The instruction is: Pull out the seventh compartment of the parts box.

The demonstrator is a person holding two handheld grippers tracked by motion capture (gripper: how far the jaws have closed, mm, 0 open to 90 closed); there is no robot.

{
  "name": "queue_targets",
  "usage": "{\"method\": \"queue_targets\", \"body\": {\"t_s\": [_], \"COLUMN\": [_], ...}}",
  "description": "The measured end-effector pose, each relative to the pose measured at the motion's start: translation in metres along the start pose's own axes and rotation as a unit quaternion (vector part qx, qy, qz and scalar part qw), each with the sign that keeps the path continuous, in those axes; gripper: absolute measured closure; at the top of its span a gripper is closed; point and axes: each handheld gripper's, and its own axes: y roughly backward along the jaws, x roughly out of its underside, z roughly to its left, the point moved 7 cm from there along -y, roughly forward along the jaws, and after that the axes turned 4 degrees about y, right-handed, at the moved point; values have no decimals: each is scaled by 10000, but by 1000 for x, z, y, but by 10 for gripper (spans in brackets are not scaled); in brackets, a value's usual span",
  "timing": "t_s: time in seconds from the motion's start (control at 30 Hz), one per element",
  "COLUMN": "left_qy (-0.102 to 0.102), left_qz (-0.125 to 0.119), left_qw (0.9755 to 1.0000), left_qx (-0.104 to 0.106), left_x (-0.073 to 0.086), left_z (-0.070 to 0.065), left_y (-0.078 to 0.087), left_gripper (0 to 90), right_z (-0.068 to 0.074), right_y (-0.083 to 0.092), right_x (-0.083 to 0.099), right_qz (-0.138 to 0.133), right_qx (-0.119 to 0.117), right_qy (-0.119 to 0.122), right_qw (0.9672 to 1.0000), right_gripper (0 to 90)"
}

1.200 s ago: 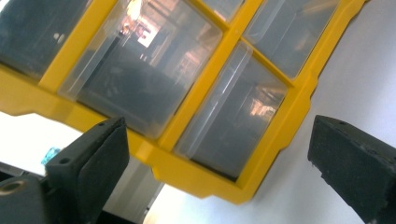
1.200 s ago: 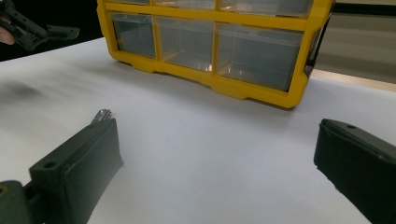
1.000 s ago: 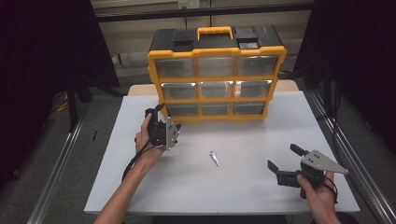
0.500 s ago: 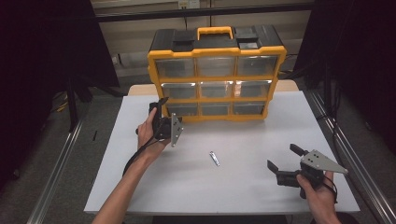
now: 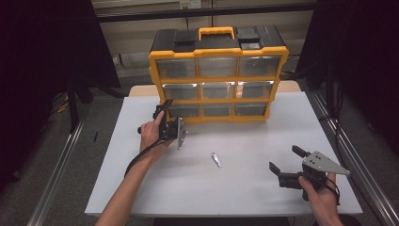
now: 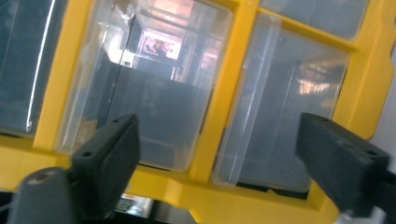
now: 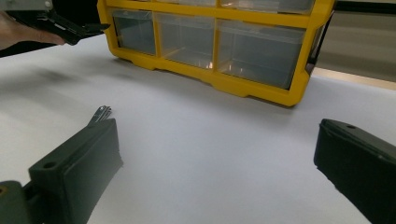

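With the left gripper (image 5: 161,109) at the bottom-left drawer (image 6: 140,88) of the yellow organizer (image 5: 219,75) at the table's (image 5: 141,188) far edge, its fingers (image 6: 105,154), just been narrowing but wide with nothing gripped, should square onto the drawer's front lip, while the right gripper (image 5: 287,165) idles wide, holding nothing.

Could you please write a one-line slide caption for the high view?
Left tongs reach the bottom-left drawer of the yellow organizer; right tongs rest open near a small metal piece.
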Motion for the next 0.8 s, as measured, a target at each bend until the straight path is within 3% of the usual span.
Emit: {"method": "queue_targets", "body": {"t_s": [0.1,0.13,0.2,0.3,0.37,0.4,0.57,0.63,0.67,0.8], "left_qy": [-23,-196,-55,-257,-335,-493,-387,-462,-622,-652], "left_qz": [87,191,72,126,-20,59,39,156,299,312], "left_qw": [10000,9996,9999,9996,9994,9987,9992,9988,9976,9974], "left_qx": [-27,-43,-60,-83,-65,-71,101,63,4,-62], "left_x": [2,4,3,4,4,4,12,16,18,20], "left_z": [-3,-2,-6,-5,-8,-8,-15,-15,-13,-13], "left_y": [-1,-1,-4,-4,-5,-4,-11,-13,-13,-16], "left_gripper": [167,167,167,182,230,230,282,336,339,398], "right_z": [0,0,0,1,1,1,1,1,1,0], "right_y": [0,0,0,1,1,1,1,0,0,1], "right_x": [0,0,0,0,0,0,0,0,0,0], "right_qz": [-8,-11,-5,-11,-13,-6,-1,7,11,3], "right_qx": [-20,-22,-33,-48,-58,-67,-44,-50,-36,-31], "right_qy": [22,20,26,29,35,25,29,23,20,35], "right_qw": [10000,10000,10000,10000,10000,10000,10000,10000,10000,10000], "right_gripper": [3,3,3,3,3,3,3,3,3,3]}}
